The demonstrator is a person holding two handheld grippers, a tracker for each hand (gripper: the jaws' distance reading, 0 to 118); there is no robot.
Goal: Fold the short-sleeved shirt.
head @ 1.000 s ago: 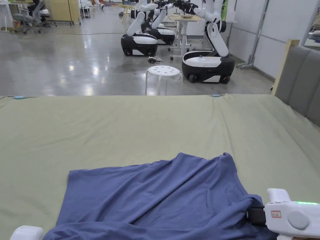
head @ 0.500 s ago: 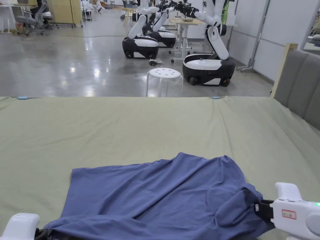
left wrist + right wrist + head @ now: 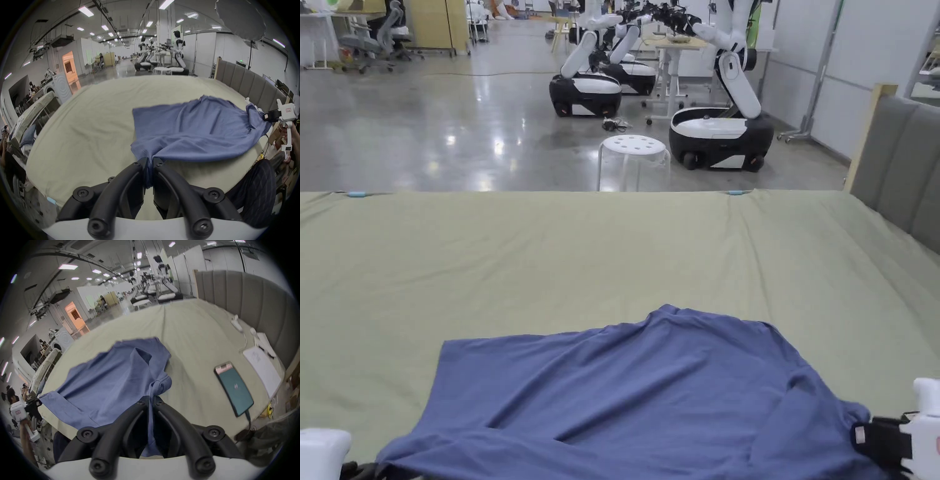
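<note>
Olive-green sheet (image 3: pixel 612 250) covers a wide bed, and the blue short-sleeved shirt (image 3: pixel 650 400) lies spread and rumpled near its front edge. At one front corner the left gripper (image 3: pixel 150 160) pinches bunched cloth between pressed-together jaws; the right gripper (image 3: pixel 151 398) clamps the opposite end, probably by the collar. A phone (image 3: pixel 233 388) lies beside the shirt

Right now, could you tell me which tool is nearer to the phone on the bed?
Right. The right tool grips the shirt beside the phone; the left tool holds the shirt's far end.
</note>
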